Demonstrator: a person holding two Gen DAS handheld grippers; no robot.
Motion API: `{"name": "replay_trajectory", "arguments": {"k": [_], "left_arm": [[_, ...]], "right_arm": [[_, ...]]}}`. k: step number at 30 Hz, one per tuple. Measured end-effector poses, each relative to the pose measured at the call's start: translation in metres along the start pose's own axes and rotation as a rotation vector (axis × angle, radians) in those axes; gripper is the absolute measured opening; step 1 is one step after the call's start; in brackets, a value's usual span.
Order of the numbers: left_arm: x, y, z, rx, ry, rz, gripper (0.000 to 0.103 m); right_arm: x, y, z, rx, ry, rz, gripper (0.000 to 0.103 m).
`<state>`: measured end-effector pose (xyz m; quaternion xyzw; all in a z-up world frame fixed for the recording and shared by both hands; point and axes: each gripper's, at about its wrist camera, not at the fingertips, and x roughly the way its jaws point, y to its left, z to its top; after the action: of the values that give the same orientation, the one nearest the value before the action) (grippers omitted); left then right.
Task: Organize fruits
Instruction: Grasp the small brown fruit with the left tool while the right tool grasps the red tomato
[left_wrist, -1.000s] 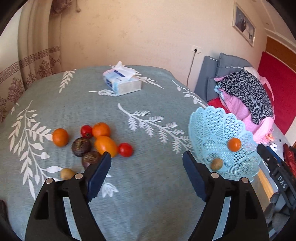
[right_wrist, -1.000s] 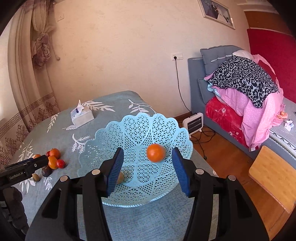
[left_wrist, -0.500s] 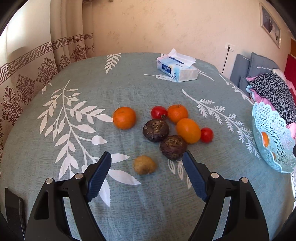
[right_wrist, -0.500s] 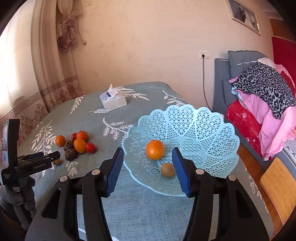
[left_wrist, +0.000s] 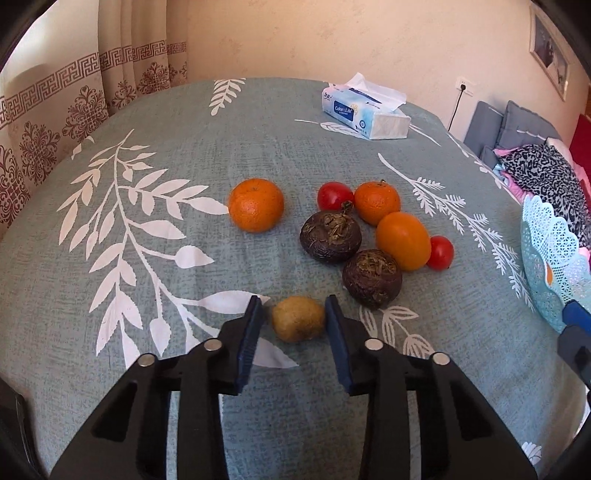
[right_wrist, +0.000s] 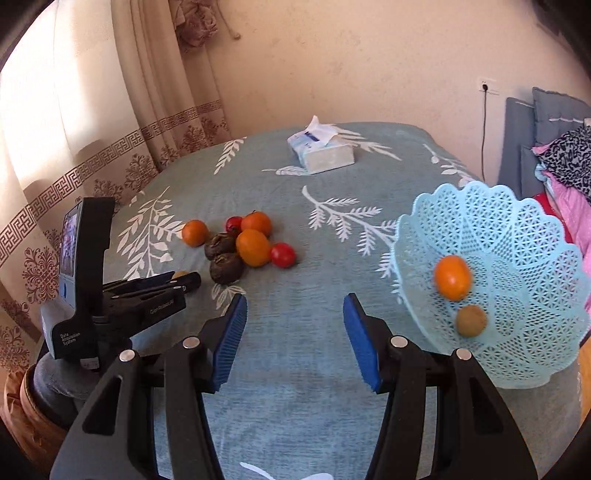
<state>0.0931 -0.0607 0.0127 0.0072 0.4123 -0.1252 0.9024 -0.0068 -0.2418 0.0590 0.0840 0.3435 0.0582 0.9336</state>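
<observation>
The desk (left_wrist: 258, 140), draped in a grey-green cloth with white leaf prints, fills both views. On its right side stands the pale blue lattice basket (right_wrist: 517, 229); only the right wrist view shows inside it, where an orange fruit (right_wrist: 453, 277) and a small brown fruit (right_wrist: 471, 320) lie, while the left wrist view catches just its scalloped edge (left_wrist: 546, 236). A tissue pack (left_wrist: 365, 114) sits at the far side of the desk.

The loose fruits lie in a cluster near the middle: a mandarin (left_wrist: 256, 209) set apart to the left, a second mandarin (left_wrist: 377, 202), an oval orange fruit (left_wrist: 403, 240), two dark, rough-skinned fruits (left_wrist: 330, 236) (left_wrist: 372, 277) and two red tomatoes (left_wrist: 335, 196) (left_wrist: 440, 252).

Nearest the left claw (left_wrist: 293, 321) is a small brown kiwi-like fruit (left_wrist: 298, 323), resting on the cloth between the blue pads. The right pad touches it; the left pad appears to stand just off it, though the angle makes this uncertain, and the claw has drawn in around it. From the right wrist view that fruit is almost hidden behind the left claw's fingers.

The right claw (right_wrist: 293, 332) hangs above bare cloth, apart and empty.
</observation>
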Motion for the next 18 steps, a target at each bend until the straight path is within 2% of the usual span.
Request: {"name": "replay_trajectory", "arguments": {"k": [7,13,15,18], "left_arm": [[-0.02,0.008,-0.001,-0.044,-0.091,0.04,0.029],[-0.029,0.019,-0.002,-0.093,-0.122,0.046,0.029],[-0.029,0.023,-0.003,-0.108,-0.119,0.043,0.029],[-0.029,0.026,-0.003,-0.12,-0.118,0.038,0.029]], "right_arm": [[0.028,0.018,0.015,-0.033,0.073,0.048,0.056],[0.064,0.016,0.026,-0.037,0.121,0.005,0.056],[0.076,0.015,0.029,-0.042,0.128,-0.033,0.056],[0.092,0.012,0.034,-0.054,0.136,-0.069,0.051]]}}
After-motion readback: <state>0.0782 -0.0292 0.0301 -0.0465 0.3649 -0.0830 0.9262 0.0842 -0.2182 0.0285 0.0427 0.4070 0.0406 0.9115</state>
